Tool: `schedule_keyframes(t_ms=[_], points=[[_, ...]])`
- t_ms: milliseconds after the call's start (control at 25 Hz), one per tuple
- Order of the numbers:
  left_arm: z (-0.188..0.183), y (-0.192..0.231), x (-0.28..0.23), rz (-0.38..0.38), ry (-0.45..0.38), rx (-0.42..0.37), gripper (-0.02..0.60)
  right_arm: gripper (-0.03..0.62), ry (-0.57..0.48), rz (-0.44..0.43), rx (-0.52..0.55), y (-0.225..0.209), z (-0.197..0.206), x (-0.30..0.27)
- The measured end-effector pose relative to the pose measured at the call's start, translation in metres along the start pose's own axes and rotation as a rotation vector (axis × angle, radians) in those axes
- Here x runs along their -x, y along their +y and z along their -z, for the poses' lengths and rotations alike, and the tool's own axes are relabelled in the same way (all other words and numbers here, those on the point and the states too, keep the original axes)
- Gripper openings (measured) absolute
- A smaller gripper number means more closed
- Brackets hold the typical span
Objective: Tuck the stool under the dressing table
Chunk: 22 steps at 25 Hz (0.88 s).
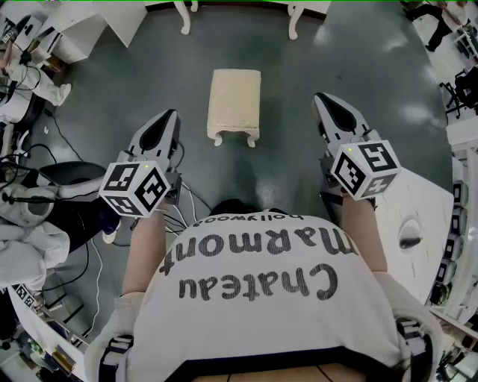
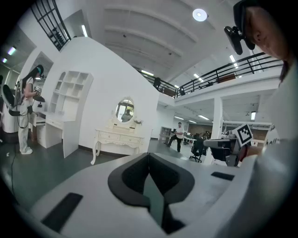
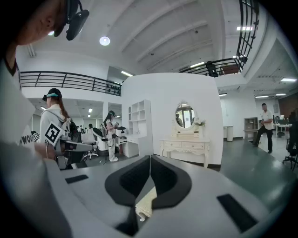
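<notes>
A cream padded stool (image 1: 235,104) with carved white legs stands on the grey floor, a short way in front of the dressing table, whose white legs (image 1: 293,22) show at the top edge. The whole dressing table (image 2: 118,137) with its oval mirror appears in the left gripper view and the dressing table (image 3: 186,145) in the right gripper view. My left gripper (image 1: 169,118) is shut and empty, left of the stool and nearer me. My right gripper (image 1: 323,99) is shut and empty, right of the stool. A sliver of the stool (image 3: 146,204) shows below the right jaws.
White shelving (image 2: 65,109) and a desk stand left of the dressing table, with a person in white (image 2: 24,114) beside them. Cables (image 1: 78,254) trail over the floor at my left. A white round table (image 1: 418,224) is at my right. Another person (image 3: 264,122) walks far right.
</notes>
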<state>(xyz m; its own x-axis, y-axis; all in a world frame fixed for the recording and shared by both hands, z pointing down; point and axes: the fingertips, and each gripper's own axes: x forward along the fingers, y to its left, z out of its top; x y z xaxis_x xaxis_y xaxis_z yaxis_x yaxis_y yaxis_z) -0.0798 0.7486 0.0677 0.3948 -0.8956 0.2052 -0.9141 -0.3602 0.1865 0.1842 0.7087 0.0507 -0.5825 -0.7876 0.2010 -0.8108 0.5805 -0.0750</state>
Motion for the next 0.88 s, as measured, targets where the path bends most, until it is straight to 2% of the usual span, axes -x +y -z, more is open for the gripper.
schedule_keyframes(t_ms=[560, 760, 880], points=[[-0.001, 0.002, 0.003, 0.002, -0.004, 0.007, 0.021, 0.029, -0.006, 0.001, -0.038, -0.004, 0.001, 0.002], [-0.009, 0.047, 0.003, 0.029, -0.008, 0.01, 0.021, 0.029, -0.04, 0.0, -0.135, 0.015, -0.007, -0.036], [-0.011, 0.072, 0.002, 0.052, -0.005, -0.008, 0.021, 0.031, -0.057, 0.003, -0.157, 0.027, -0.009, -0.057]])
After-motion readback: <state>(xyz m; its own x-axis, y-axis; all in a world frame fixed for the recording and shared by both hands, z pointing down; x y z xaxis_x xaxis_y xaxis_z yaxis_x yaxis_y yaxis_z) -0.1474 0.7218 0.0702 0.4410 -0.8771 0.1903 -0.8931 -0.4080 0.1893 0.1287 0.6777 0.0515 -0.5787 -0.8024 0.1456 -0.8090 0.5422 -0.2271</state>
